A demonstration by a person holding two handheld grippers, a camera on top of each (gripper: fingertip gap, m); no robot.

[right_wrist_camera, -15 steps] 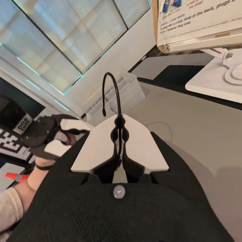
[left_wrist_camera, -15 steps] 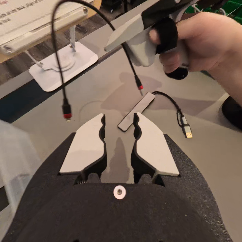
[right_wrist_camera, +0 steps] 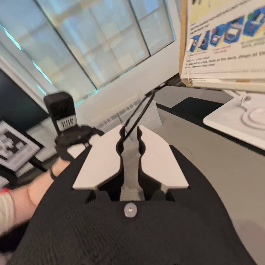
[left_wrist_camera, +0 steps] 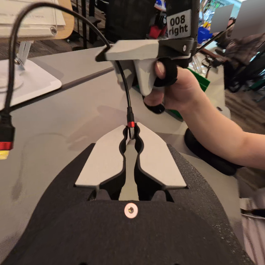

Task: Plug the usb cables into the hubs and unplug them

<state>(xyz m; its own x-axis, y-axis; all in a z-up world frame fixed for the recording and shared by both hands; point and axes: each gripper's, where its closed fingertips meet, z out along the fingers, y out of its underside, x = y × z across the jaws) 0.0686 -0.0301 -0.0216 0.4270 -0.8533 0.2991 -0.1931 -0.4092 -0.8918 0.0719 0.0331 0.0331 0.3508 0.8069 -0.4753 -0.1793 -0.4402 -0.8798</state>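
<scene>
A black USB cable (left_wrist_camera: 126, 88) has a red-banded plug (left_wrist_camera: 131, 124) at each end. My left gripper (left_wrist_camera: 131, 125) is shut on one plug, which points down between the fingertips. The cable runs up through my right gripper (left_wrist_camera: 103, 55), held above by a hand, then arcs left. Its other plug (left_wrist_camera: 5, 137) hangs at the left edge. In the right wrist view my right gripper (right_wrist_camera: 130, 127) is open, with the cable (right_wrist_camera: 137, 119) lying loose against its left finger. I cannot tell whether the grey strip under my left fingers is a hub.
A white stand base (left_wrist_camera: 28, 86) carries a sign board (right_wrist_camera: 222, 43) at the back left of the grey table (left_wrist_camera: 71, 121). A black pad (left_wrist_camera: 207, 157) lies to the right under the forearm. A clear plastic bin (right_wrist_camera: 154, 113) stands beyond the cable. Some 8 cm of space lies between my two pairs of fingers.
My left gripper has closed on the hanging plug. My right gripper has opened and released the cable, and now sits closer above the left one. The hub has gone out of clear view.
</scene>
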